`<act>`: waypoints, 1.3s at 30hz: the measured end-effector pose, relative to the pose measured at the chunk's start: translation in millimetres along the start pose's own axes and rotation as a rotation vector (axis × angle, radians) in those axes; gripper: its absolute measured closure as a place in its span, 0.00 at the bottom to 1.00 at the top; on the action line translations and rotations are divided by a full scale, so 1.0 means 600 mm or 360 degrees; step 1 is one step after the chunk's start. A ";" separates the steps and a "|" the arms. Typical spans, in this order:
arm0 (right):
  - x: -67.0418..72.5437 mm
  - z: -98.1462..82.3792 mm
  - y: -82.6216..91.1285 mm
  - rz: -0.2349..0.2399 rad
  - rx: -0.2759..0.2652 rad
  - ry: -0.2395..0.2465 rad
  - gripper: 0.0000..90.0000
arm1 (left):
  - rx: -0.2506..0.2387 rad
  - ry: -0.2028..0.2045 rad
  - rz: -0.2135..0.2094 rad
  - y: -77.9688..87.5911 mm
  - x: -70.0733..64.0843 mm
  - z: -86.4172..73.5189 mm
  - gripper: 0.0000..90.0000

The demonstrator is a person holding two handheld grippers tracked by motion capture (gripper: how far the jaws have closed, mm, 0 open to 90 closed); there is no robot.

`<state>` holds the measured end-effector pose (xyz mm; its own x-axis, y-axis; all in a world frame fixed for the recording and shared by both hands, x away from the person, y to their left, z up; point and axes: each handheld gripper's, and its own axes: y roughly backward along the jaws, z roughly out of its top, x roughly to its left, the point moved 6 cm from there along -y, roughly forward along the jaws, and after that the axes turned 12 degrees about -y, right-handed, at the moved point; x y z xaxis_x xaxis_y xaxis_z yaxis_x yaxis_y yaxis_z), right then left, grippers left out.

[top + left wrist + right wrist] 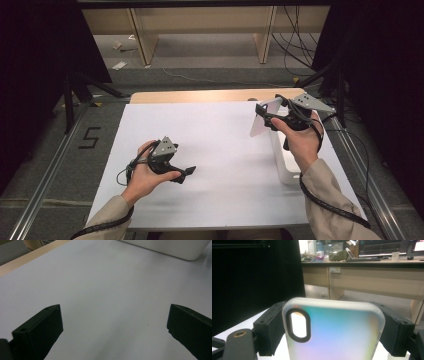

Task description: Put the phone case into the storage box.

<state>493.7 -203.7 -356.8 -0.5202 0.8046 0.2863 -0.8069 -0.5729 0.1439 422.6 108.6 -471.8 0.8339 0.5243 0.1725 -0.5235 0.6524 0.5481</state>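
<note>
digit 5 [89,138] marked on the floor

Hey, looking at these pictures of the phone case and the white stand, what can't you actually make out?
- Phone case: its lower part is cut off by the bottom edge of the right gripper view; in the high view the right gripper covers part of it.
- White stand: the right hand hides its upper part in the high view; in the left gripper view the top edge cuts it off.

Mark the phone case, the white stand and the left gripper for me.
phone case [337,330]: right gripper view, middle of its back panel.
white stand [286,170]: high view, lower part of its upright near the base.
left gripper [113,327]: left gripper view, gap midway between its two open black jaws.
</note>
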 end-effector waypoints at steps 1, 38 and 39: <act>-0.002 0.001 0.001 -0.0004 -0.0005 0.0002 0.21 | 0.0001 -0.0002 0.0000 0.000 0.000 0.000 0.00; -0.045 0.028 0.029 -0.0134 -0.0080 -0.0027 0.21 | -0.0003 0.0005 0.0016 0.001 0.003 0.001 0.00; -0.045 0.028 0.029 -0.0138 -0.0079 -0.0029 0.21 | -0.0004 0.0004 0.0017 0.002 0.003 0.001 0.00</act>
<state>498.4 -238.3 -346.1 -0.4430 0.8477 0.2918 -0.8618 -0.4923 0.1219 423.7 109.9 -470.6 0.8279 0.5326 0.1760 -0.5327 0.6483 0.5440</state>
